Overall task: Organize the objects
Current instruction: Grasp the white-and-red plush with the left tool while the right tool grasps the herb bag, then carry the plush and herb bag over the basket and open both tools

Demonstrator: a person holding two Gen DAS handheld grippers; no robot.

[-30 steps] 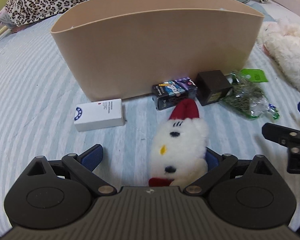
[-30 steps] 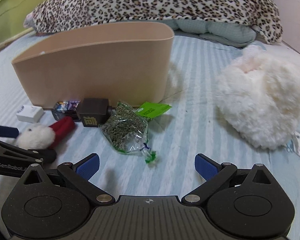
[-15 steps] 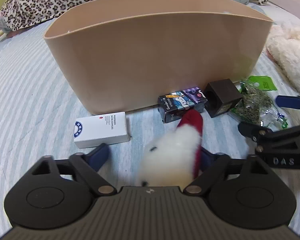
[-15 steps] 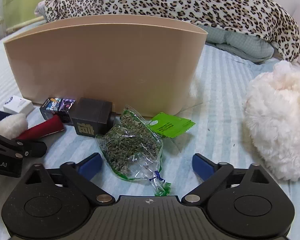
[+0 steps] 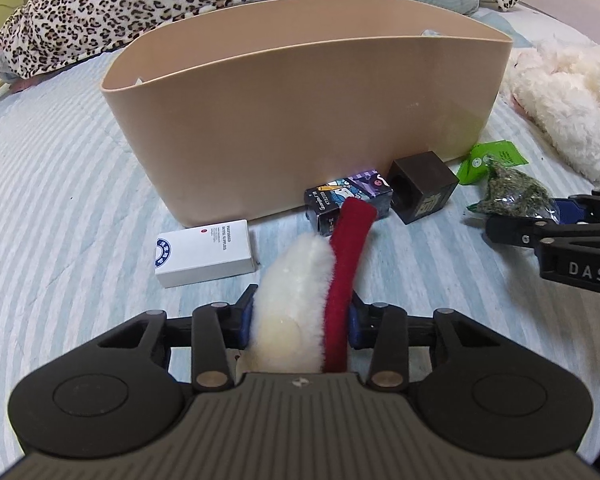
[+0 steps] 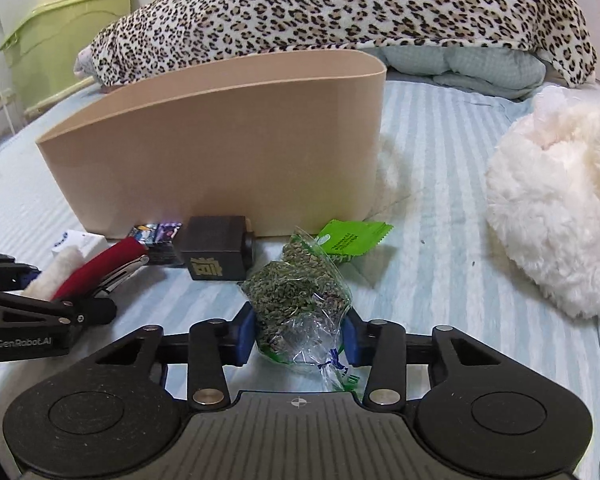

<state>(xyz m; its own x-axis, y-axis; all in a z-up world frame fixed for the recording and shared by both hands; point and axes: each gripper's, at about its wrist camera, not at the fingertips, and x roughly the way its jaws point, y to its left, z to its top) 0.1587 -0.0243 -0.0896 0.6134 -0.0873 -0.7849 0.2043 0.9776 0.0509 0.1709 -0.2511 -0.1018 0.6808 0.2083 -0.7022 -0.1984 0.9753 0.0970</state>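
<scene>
Sitting across the striped bed [image 5: 60, 184], the tan bin [image 5: 300, 120] takes up most of both views, its open top facing up, with a white box [image 5: 204, 252], a printed carton [image 5: 350, 198] and a dark cube [image 5: 422, 186] lined along its front wall. Both claws, spread wide half a second ago, are now closed on soft items. The left claw [image 5: 300, 320] pinches the white plush toy [image 5: 290, 300] with its red scarf, which has turned onto its side between the blue pads and now appears lifted off the bed. The right claw [image 6: 298, 338] has closed around the clear bag of dried herbs [image 6: 296, 300], which lies just in front of the cube, a green sachet [image 6: 352, 236] behind it. With both grasps made, the likely next step is carrying each item over the rim and into the bin.
</scene>
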